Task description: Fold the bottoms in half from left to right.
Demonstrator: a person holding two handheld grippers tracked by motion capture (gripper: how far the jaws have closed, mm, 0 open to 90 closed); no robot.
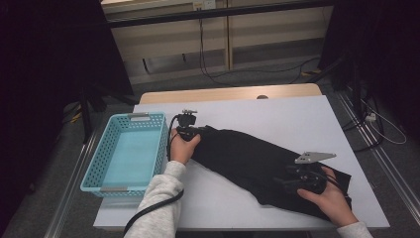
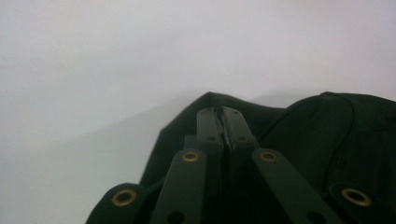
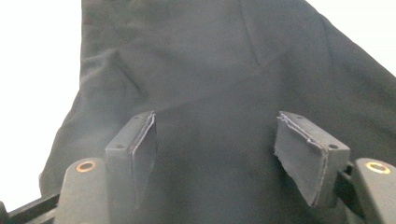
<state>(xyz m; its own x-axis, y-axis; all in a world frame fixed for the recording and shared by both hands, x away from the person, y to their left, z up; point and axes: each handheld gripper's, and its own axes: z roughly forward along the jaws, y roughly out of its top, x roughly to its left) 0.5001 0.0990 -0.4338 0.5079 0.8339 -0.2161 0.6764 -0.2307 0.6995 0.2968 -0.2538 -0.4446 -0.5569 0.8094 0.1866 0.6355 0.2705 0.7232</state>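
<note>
A black cloth (image 1: 247, 158) lies spread slantwise across the white table top (image 1: 277, 114). My left gripper (image 1: 195, 131) is at the cloth's upper left corner. In the left gripper view its jaws (image 2: 222, 112) are pressed together on the edge of the cloth (image 2: 327, 135), which bunches up around the tips. My right gripper (image 1: 282, 181) rests over the cloth's lower right part, held from behind by a hand. Seen from the right gripper view, that gripper (image 3: 215, 116) stands open, its pads wide apart above the flat cloth (image 3: 201, 60) with nothing pinched.
A light blue perforated basket (image 1: 94, 173) stands at the table's left edge, close to my left hand, with nothing in it. Bare white table lies beyond the cloth at the back and right. Cables run on the floor behind the table.
</note>
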